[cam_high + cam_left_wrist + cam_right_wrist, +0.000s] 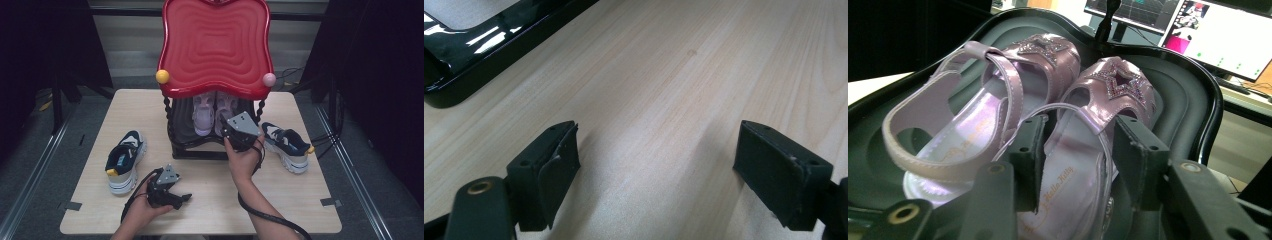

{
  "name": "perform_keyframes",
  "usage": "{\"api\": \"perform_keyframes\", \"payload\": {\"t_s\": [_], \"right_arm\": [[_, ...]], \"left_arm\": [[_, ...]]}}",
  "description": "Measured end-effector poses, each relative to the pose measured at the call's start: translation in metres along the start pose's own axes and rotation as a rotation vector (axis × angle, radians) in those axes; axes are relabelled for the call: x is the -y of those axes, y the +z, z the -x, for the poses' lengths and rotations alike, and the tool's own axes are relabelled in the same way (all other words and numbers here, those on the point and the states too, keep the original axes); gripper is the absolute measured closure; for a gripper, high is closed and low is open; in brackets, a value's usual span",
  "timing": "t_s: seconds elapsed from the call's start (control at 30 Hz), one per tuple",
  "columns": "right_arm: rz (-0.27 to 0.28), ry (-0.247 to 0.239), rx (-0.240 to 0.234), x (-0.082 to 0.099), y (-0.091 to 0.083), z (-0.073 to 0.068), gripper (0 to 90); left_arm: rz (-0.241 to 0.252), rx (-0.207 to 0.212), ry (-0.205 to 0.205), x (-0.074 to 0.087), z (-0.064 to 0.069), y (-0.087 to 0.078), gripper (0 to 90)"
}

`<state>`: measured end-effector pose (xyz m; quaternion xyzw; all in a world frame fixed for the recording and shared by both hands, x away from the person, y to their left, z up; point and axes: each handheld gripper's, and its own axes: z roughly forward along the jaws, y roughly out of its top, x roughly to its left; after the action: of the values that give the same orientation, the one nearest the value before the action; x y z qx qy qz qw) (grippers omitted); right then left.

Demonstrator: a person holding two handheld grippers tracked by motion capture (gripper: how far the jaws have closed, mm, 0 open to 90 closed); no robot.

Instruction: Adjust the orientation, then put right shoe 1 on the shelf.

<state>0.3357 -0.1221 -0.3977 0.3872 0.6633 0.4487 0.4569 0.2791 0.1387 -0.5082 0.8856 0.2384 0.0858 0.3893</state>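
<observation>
1. Right gripper view: right hand-held gripper point(1075, 150) spread astride the heel strap of a shiny lilac star-trimmed sandal point(1088, 150), not pinching, on the glossy black lower shelf point(1193, 100).
2. Left gripper view: left hand-held gripper point(656, 165) spread wide over the pale wooden desk point(674, 75).

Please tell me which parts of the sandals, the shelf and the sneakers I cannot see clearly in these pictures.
- Pink sandals: high view, toes hidden under the red top tray.
- Right sandal: right gripper view, heel cut off by the bottom edge, behind the right gripper.
- Black lower tray: left gripper view, cut off by the edge.
- Sneakers: lettering too small.
</observation>
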Motion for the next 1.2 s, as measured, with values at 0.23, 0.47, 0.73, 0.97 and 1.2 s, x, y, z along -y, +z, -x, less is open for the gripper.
{"api": "perform_keyframes", "payload": {"t_s": [0.23,0.47,0.73,0.97,1.2], "right_arm": [[-0.01,0.02,-0.055,-0.002,-0.009,0.002,50.2],[-0.025,0.023,-0.129,-0.005,-0.018,0.0,41.4],[-0.058,0.06,-0.234,-0.002,-0.03,0.0,34.8],[-0.079,0.097,-0.308,0.005,-0.041,0.003,31.3],[-0.09,0.106,-0.355,0.012,-0.053,0.008,28.2]], "left_arm": [[0.0,0.0,0.0,0.0,0.0,0.0,17.4],[0.001,0.001,0.001,0.0,0.0,0.0,17.4],[0.001,0.0,0.0,0.0,0.0,0.0,17.4],[0.001,0.0,0.0,0.0,0.0,0.0,17.4],[0.001,0.0,0.0,0.0,0.0,0.0,17.4]]}}
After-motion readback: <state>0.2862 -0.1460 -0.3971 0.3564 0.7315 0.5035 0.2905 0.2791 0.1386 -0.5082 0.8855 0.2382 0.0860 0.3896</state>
